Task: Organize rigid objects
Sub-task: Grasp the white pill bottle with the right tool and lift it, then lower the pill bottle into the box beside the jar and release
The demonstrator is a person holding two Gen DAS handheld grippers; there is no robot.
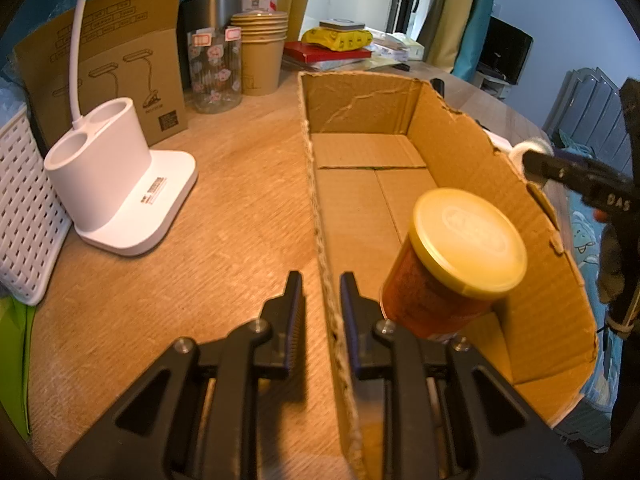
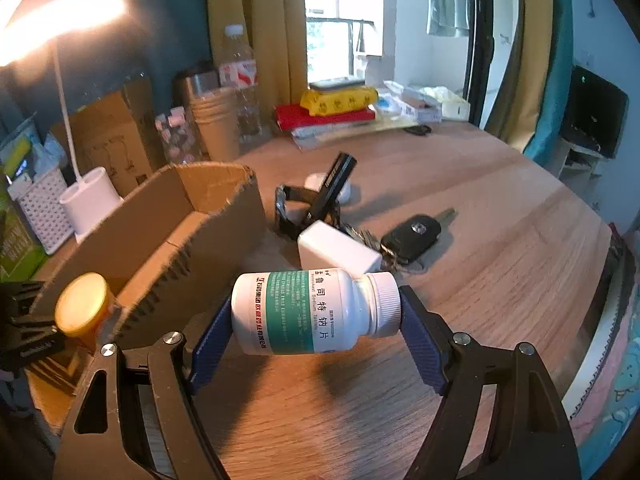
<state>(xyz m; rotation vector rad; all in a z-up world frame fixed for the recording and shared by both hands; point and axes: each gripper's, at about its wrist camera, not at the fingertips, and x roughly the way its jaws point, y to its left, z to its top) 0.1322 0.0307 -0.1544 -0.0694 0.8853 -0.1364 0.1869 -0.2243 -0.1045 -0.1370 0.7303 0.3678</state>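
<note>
My left gripper (image 1: pixel 322 308) straddles the near left wall of an open cardboard box (image 1: pixel 320 184), its jaws close on either side of the wall. An orange jar with a yellow lid (image 1: pixel 452 264) stands inside the box; it also shows in the right wrist view (image 2: pixel 82 306). My right gripper (image 2: pixel 316 316) is shut on a white medicine bottle (image 2: pixel 312 312), held sideways above the wooden table, right of the box (image 2: pixel 168 240). On the table beyond lie a white block (image 2: pixel 336 250), a car key (image 2: pixel 412 234), a black strap (image 2: pixel 288 208) and a black stick (image 2: pixel 334 188).
A white lamp base (image 1: pixel 116 184), a white basket (image 1: pixel 24 208), a cardboard sleeve (image 1: pixel 120 52), a glass jar (image 1: pixel 214 68), paper cups (image 1: pixel 260 48) and a stack of books (image 1: pixel 324 54) line the back of the table (image 1: pixel 224 208).
</note>
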